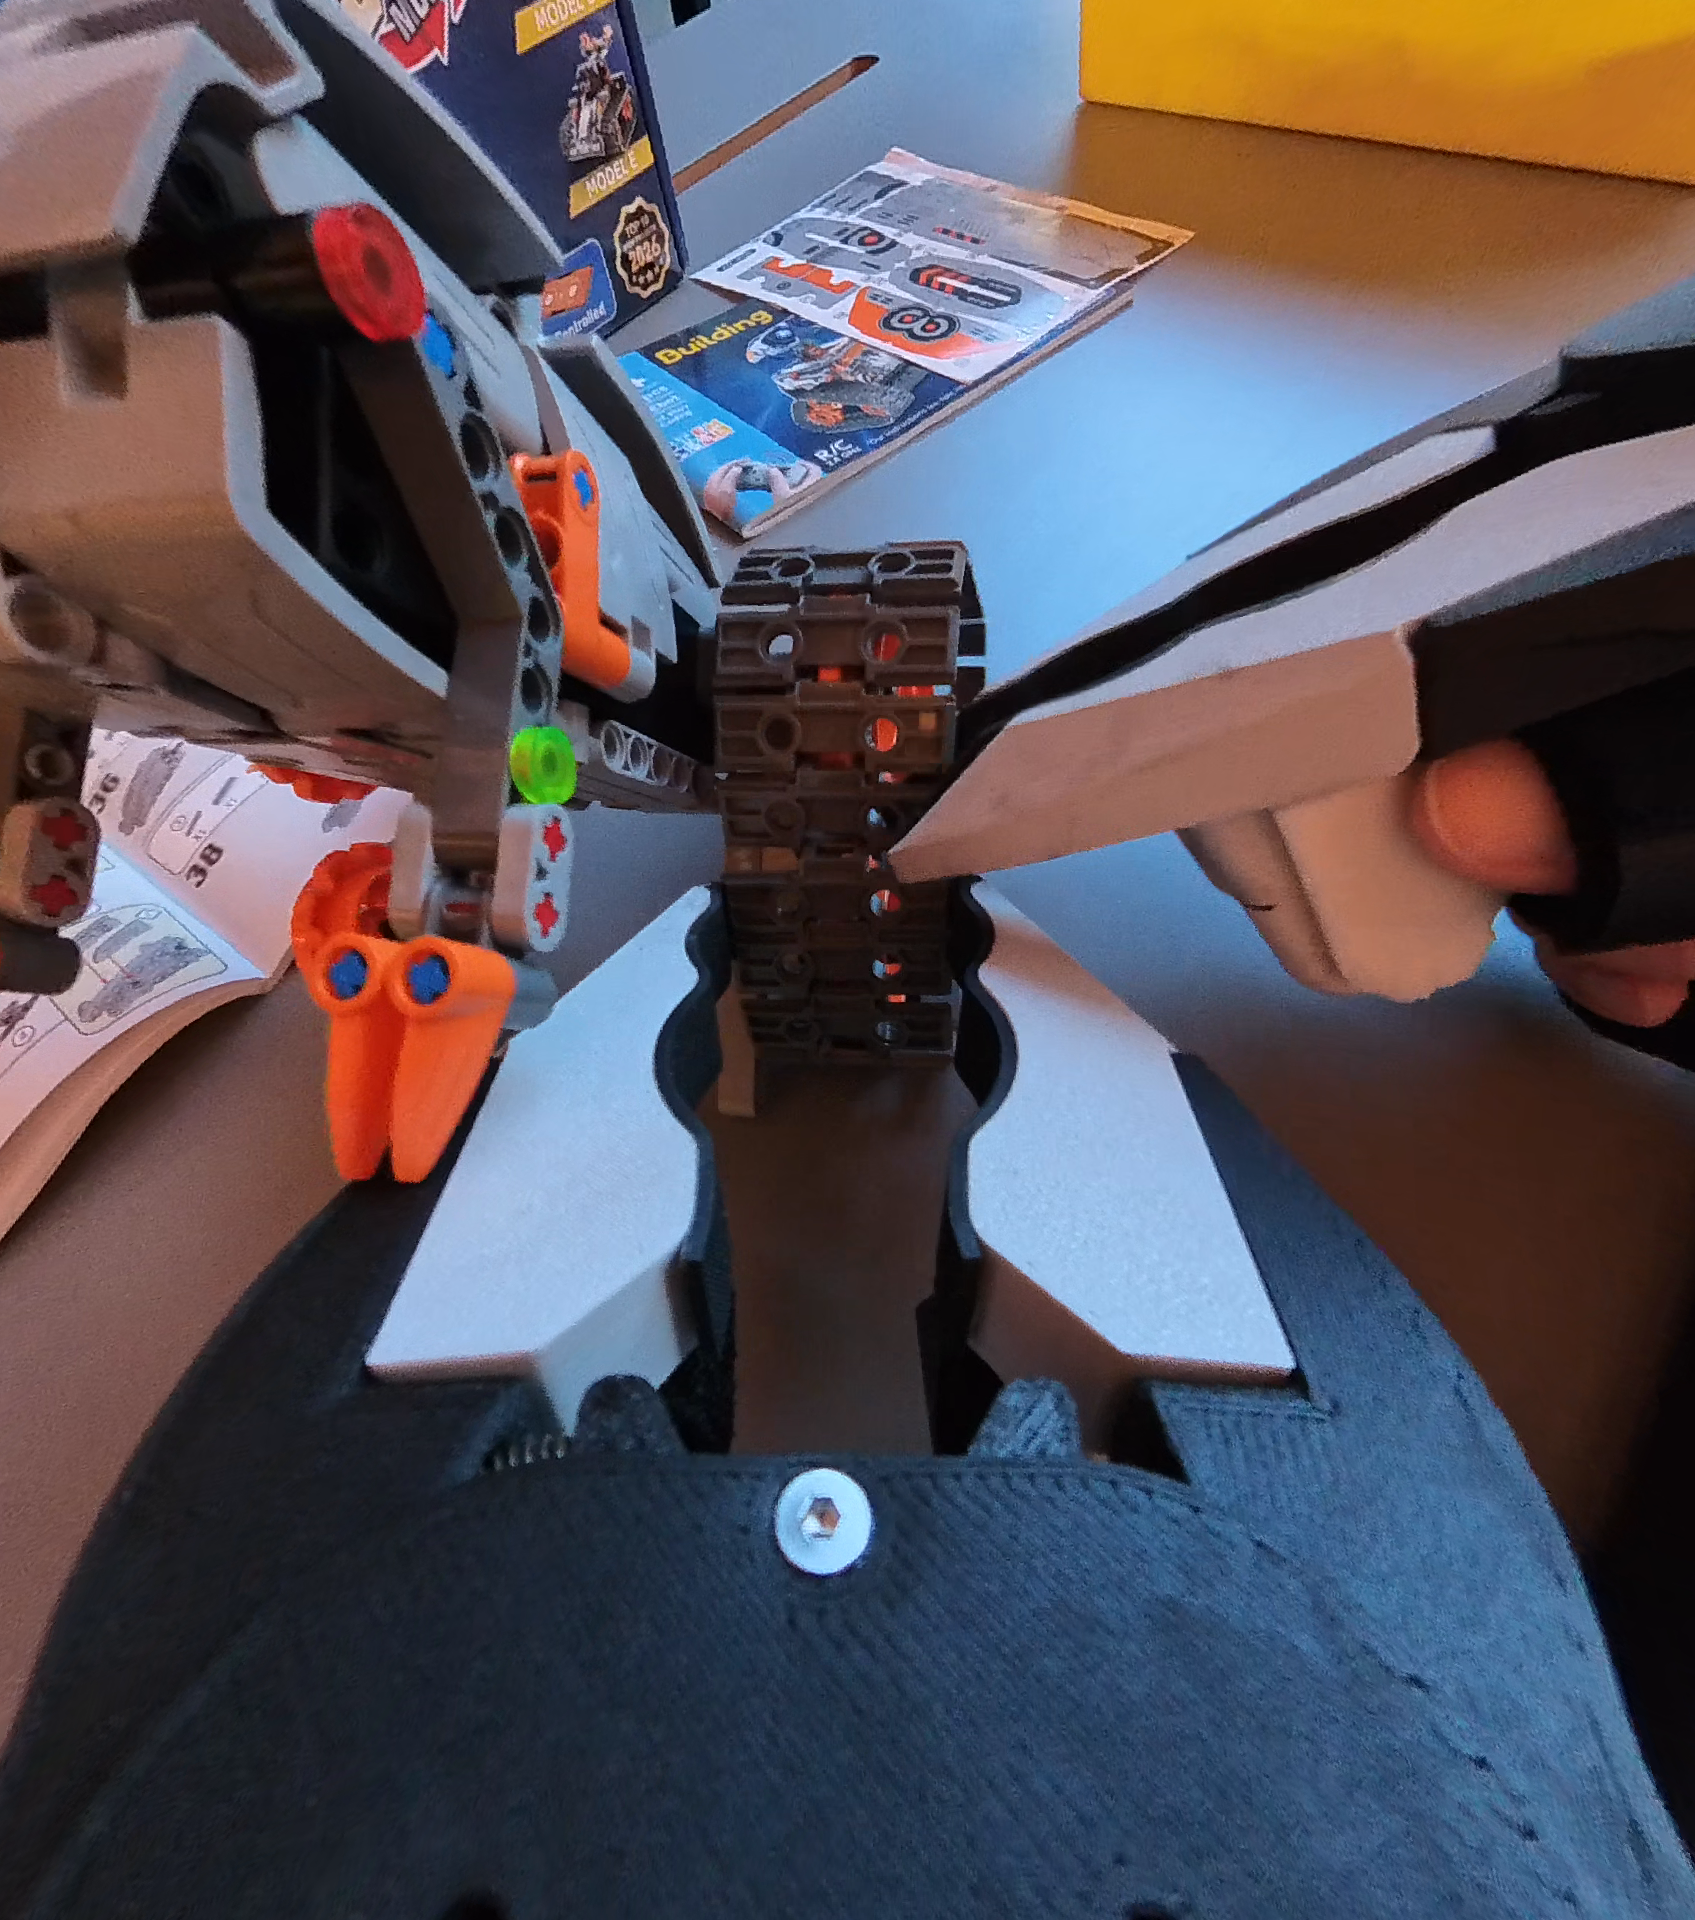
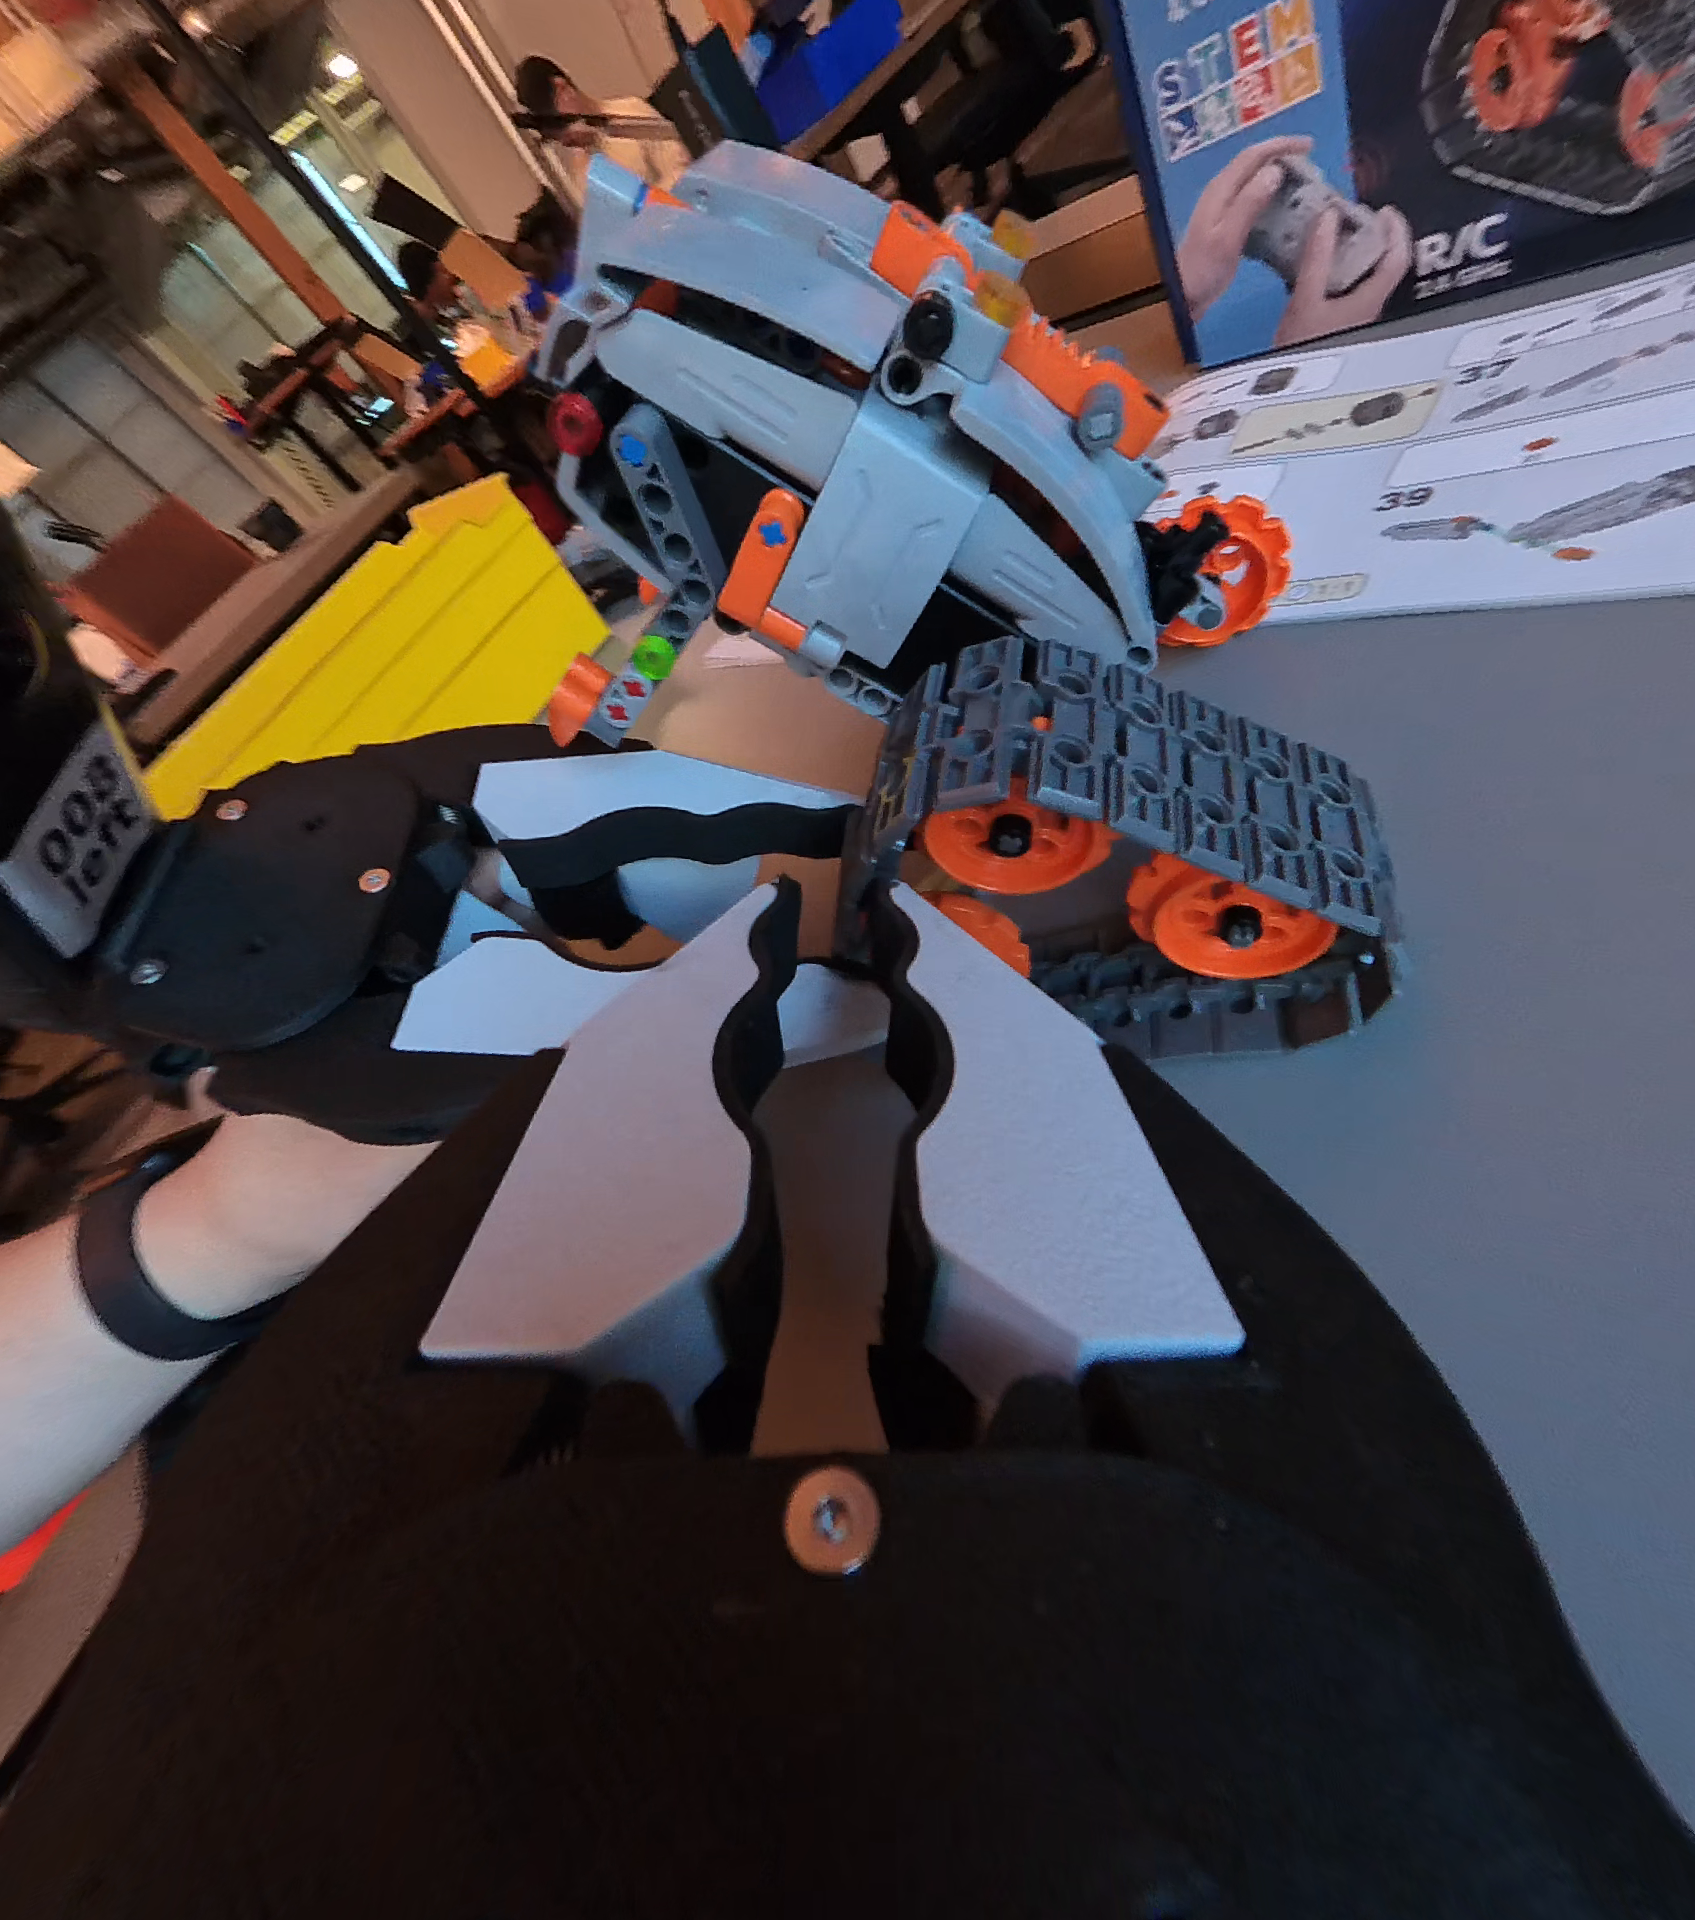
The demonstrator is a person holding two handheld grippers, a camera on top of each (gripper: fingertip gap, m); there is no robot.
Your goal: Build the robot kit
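Left wrist view: the left gripper (image 1: 838, 940) holds the end of a dark grey track (image 1: 843, 790), its two pale fingers (image 1: 604, 1049) narrowed against the track's sides. The track rises straight ahead of the gripper. The right gripper (image 1: 900, 857) comes in from the right, its tip touching the track's right edge just above the left gripper; whether it grips cannot be told here. A hand (image 1: 1383, 883) holds its handle. Up and to the left, a grey and orange toy body (image 1: 230, 436) hangs tilted above the bench (image 1: 1238, 468). Below it lies an open manual (image 1: 95, 935). Farther ahead lie a booklet (image 1: 791, 405), a sticker sheet (image 1: 947, 249), a dark blue box (image 1: 573, 135) and a yellow bin (image 1: 1425, 73).

Right wrist view: the right gripper (image 2: 838, 914) is narrowed around the track's (image 2: 1134, 758) near end. The left gripper (image 2: 853, 831) reaches in from the left and clasps the same end. Orange wheels (image 2: 1227, 914) sit inside the track loop, which rests on the bench (image 2: 1549, 1039) ahead and to the right. The toy body (image 2: 874, 436) leans above the track. Behind are the manual (image 2: 1549, 468), a box (image 2: 1445, 156) and the yellow bin (image 2: 386, 644).
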